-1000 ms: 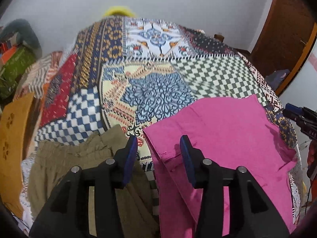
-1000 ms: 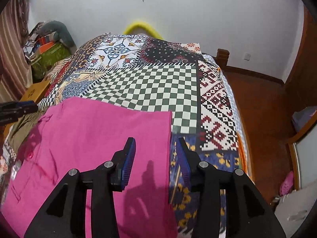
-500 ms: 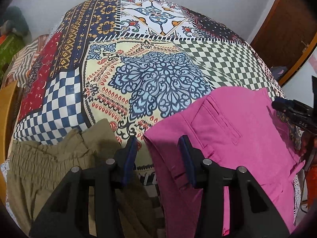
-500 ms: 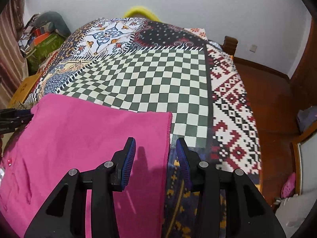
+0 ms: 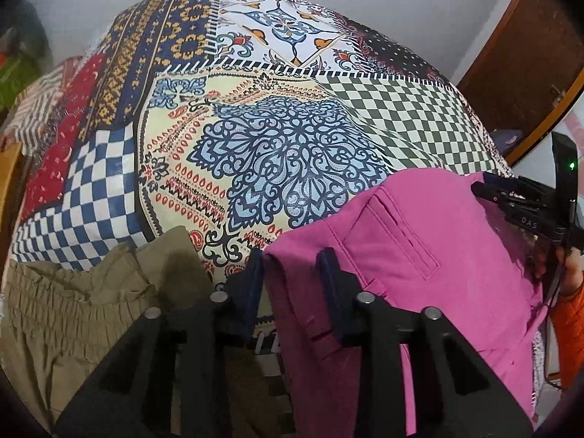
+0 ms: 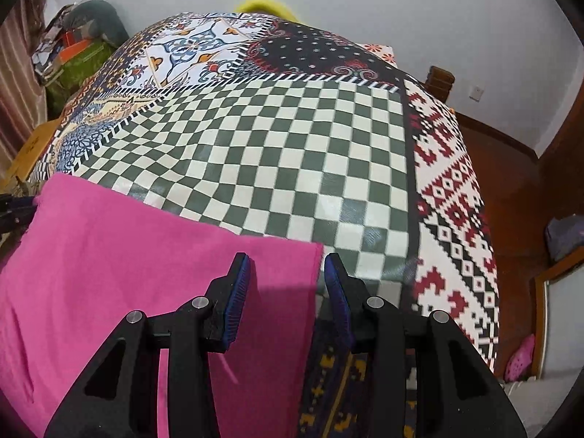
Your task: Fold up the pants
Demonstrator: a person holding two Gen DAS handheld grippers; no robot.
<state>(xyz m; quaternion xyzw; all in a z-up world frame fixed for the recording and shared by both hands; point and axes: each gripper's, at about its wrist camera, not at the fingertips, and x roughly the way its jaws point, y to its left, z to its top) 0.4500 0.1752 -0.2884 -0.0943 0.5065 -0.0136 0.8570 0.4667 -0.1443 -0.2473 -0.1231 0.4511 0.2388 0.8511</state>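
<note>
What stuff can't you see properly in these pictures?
- Bright pink cotton pants: lower part cut off by the bottom edge, both views.
- Crumpled olive-green garment: partly behind the left tool, left view.
- Yellow thing past the patchwork bedspread: blurred, mostly hidden, right view.
- Whether the right tool touches the pants.
</note>
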